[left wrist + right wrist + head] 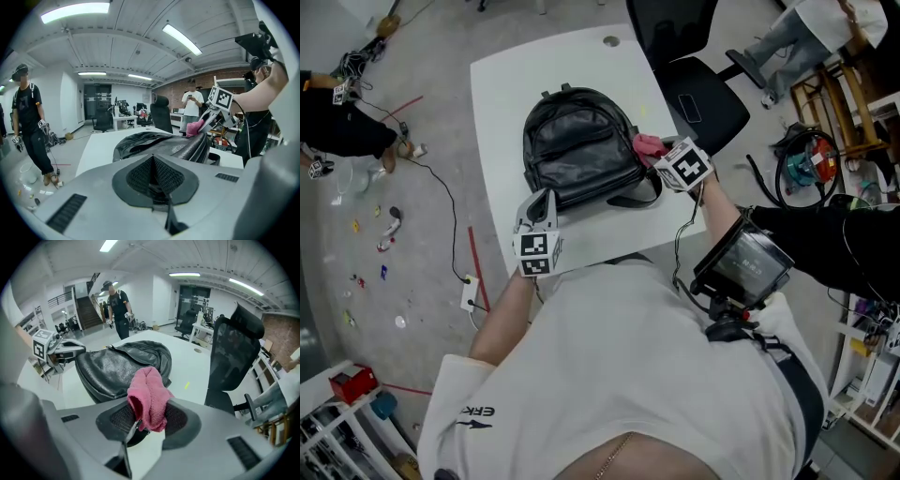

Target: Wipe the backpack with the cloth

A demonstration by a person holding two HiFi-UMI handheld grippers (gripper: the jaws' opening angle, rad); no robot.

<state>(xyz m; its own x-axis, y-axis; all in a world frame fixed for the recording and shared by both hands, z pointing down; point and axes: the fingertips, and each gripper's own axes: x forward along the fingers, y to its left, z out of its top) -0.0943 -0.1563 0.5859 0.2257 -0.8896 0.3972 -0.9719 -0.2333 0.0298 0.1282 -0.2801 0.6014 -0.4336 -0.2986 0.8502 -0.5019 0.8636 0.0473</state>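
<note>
A black leather backpack (579, 150) lies flat in the middle of the white table (502, 103). My right gripper (658, 157) is shut on a pink cloth (649, 145) at the backpack's right side; the cloth (149, 397) bulges out of the jaws close to the backpack (117, 366). My left gripper (546, 199) is shut with nothing in it and sits at the backpack's near left corner. From the left gripper view the backpack (159, 145) lies just past the jaws, with the pink cloth (195, 128) and the right gripper (206, 124) beyond it.
A black office chair (698, 94) stands at the table's far right corner. A person in black (29, 126) stands on the floor to the left, among cables and small items (389, 225). A second person (191, 105) stands far off. A shelf with gear (811, 159) is at right.
</note>
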